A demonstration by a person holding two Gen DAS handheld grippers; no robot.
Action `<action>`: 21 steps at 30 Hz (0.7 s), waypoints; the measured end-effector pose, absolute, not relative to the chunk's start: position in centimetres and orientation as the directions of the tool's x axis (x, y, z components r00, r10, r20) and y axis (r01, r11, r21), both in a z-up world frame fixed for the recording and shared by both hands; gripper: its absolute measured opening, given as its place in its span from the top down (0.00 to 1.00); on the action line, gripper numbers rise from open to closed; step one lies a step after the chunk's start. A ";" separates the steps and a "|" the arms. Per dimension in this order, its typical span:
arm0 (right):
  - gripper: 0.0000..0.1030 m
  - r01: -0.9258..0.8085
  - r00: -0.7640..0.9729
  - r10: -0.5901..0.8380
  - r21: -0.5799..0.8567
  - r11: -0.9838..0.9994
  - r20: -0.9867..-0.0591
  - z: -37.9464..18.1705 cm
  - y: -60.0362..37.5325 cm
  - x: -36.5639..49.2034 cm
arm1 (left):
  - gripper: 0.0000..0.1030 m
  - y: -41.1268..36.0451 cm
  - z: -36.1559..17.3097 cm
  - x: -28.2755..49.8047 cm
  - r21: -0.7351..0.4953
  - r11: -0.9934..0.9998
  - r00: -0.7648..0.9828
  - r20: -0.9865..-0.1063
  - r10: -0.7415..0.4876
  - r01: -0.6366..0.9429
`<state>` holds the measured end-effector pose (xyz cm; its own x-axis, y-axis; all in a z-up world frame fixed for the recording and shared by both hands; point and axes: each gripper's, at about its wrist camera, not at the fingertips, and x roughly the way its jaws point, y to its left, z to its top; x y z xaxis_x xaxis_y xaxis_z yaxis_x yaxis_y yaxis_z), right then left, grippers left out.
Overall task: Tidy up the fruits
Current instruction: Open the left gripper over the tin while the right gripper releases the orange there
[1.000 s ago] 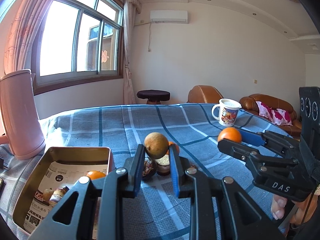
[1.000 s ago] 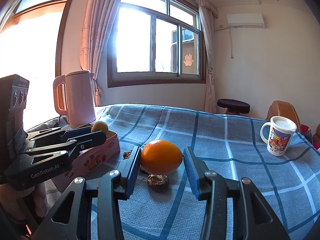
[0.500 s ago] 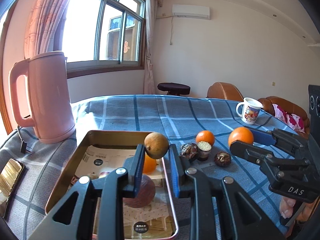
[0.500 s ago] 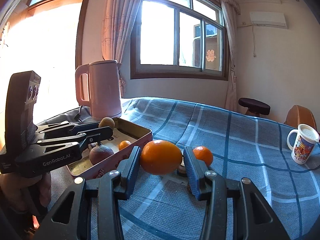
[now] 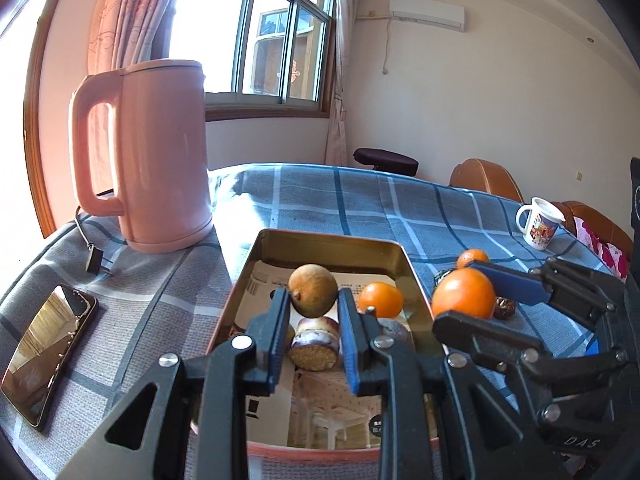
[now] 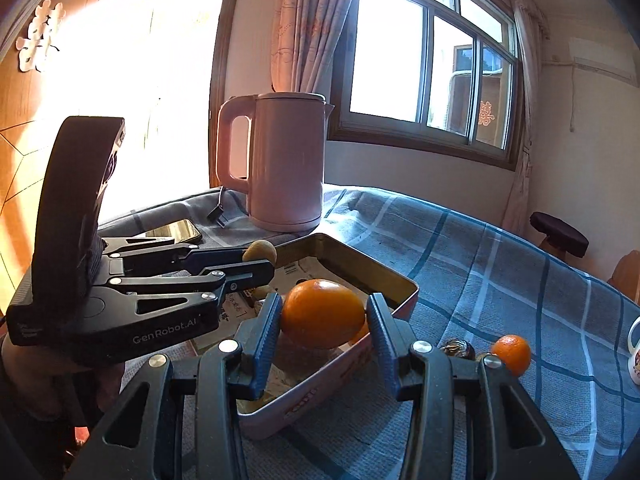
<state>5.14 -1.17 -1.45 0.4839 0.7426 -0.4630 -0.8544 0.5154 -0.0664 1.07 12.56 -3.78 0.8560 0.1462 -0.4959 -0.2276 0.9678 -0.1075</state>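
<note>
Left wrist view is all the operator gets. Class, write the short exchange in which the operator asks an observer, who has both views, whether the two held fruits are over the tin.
Operator: Is the big orange in the right gripper over the tin? From here it looks to be beside it.
Observer: In the right wrist view it hangs above the tin's long wall nearest that gripper, without touching it.
Operator: And the brown fruit in the left gripper?
Observer: Seen from the side, it is above the inside of the tin, well clear of the rim.
</note>
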 end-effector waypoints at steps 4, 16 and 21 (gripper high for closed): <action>0.55 -0.868 0.459 0.736 -0.074 0.491 -0.498 -2.2 0.5 4.8 | 0.75 13.5 -4.1 1.2 -0.133 0.966 0.845 -0.520 0.124 -0.223; 0.55 -0.888 0.412 0.720 -0.067 0.455 -0.558 -3.5 1.9 4.8 | 0.75 14.3 -5.1 2.5 -0.192 0.964 0.806 -0.591 0.038 -0.186; 0.46 -0.870 0.448 0.697 -0.093 0.484 -0.560 -3.2 1.5 4.7 | 0.75 14.5 -5.6 3.1 -0.203 0.964 0.786 -0.618 0.011 -0.173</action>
<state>4.72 1.45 -3.25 0.4482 0.6967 -0.5601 -0.8698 0.4844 -0.0934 3.12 14.49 -5.59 0.7861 0.0108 -0.6180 -0.1730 0.9637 -0.2032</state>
